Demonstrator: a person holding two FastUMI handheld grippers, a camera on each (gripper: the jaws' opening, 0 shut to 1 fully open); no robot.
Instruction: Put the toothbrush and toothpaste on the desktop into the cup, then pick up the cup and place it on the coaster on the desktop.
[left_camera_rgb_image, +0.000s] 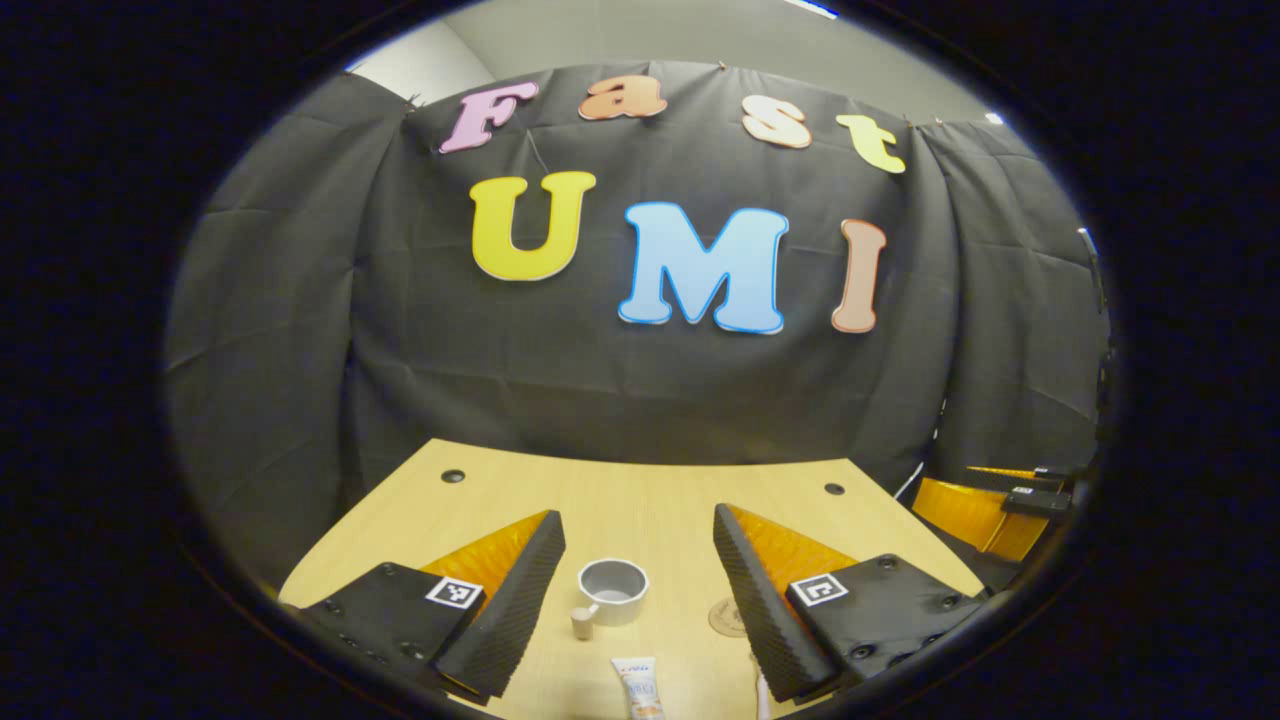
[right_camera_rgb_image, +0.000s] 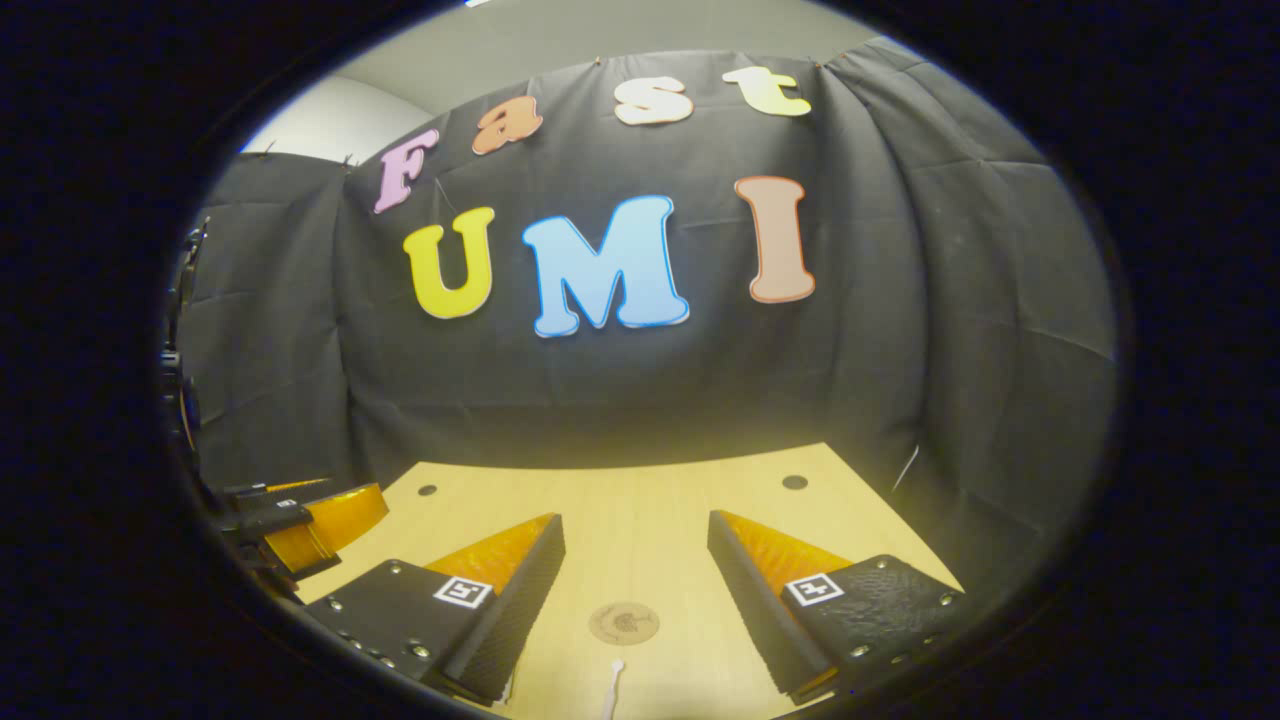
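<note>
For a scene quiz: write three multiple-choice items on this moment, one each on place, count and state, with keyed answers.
1. In the left gripper view, the cup sits:
A. between the left tool's fingers
B. on the coaster
C. off the table

2. Dark round holes near the table's far edge in the right gripper view:
A. none
B. two
C. five

3. The right tool is:
A. shut on the toothbrush
B. shut on nothing
C. open

Answers: 1 A, framed by both fingers; 2 B, one toward each corner; 3 C, wide gap over the coaster.
</note>
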